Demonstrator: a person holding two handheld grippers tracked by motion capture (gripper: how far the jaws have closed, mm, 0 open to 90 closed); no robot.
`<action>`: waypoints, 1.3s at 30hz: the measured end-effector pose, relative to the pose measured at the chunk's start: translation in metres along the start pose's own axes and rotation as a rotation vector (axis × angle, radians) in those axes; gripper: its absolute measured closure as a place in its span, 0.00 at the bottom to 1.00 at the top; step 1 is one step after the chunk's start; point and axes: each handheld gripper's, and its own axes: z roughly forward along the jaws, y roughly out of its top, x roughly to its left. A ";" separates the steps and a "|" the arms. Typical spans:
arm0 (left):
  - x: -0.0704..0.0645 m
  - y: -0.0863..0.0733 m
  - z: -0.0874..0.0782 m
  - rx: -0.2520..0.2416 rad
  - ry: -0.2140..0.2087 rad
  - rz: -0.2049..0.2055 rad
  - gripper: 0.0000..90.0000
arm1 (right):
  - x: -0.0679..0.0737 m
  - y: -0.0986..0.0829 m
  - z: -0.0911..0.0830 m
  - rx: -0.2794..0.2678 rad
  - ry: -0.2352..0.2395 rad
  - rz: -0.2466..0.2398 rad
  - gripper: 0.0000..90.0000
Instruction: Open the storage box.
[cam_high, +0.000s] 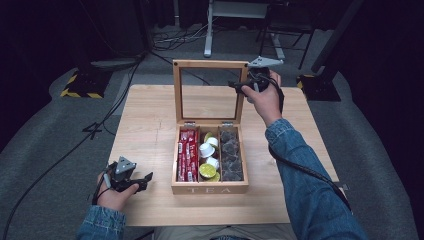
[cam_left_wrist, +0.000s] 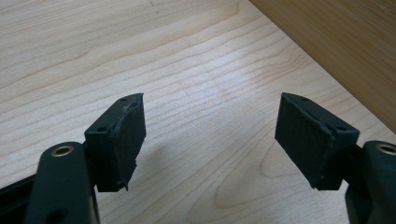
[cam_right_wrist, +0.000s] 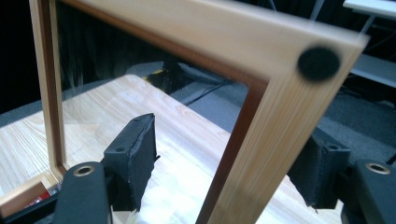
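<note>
Jaws of your right gripper (cam_right_wrist: 224, 163) stand apart on either side of the lid (cam_right_wrist: 261, 154), its right-hand wooden rail running up between the 2 black pads; from the right gripper view you cannot tell whether either pad touches the wood. In the high view that right gripper (cam_high: 246, 84) sits at the lid's (cam_high: 210, 64) upper right corner, with the lid standing upright on its hinges at the back of the tea box (cam_high: 210, 189). A round black bumper (cam_right_wrist: 319, 63) marks the lid's corner, and the table shows through the glass pane (cam_right_wrist: 140, 93). The box rests near the middle of the wooden table (cam_high: 145, 135), open, with 3 compartments: red packets (cam_high: 187, 155) on the left, small cups (cam_high: 209, 156) with white and yellow tops in the middle, dark sachets (cam_high: 231, 155) on the right. Your left gripper (cam_high: 142, 181) is low at the table's near left corner, just left of the box front, well apart from the right one. Its jaws are spread wide over bare tabletop (cam_left_wrist: 187, 70), clamping nothing, with the box's side wall (cam_left_wrist: 336, 42) close beyond the left gripper (cam_left_wrist: 210, 135).
</note>
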 end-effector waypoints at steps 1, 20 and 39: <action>0.000 0.000 0.000 0.000 0.000 0.000 0.28 | 0.000 -0.002 0.001 0.006 -0.002 -0.001 0.34; -0.001 -0.002 0.010 0.045 -0.005 0.017 0.26 | -0.006 -0.028 0.011 0.068 0.004 0.022 0.36; 0.005 -0.004 0.008 0.061 0.006 0.043 0.21 | -0.009 -0.032 -0.059 0.058 0.110 0.023 0.33</action>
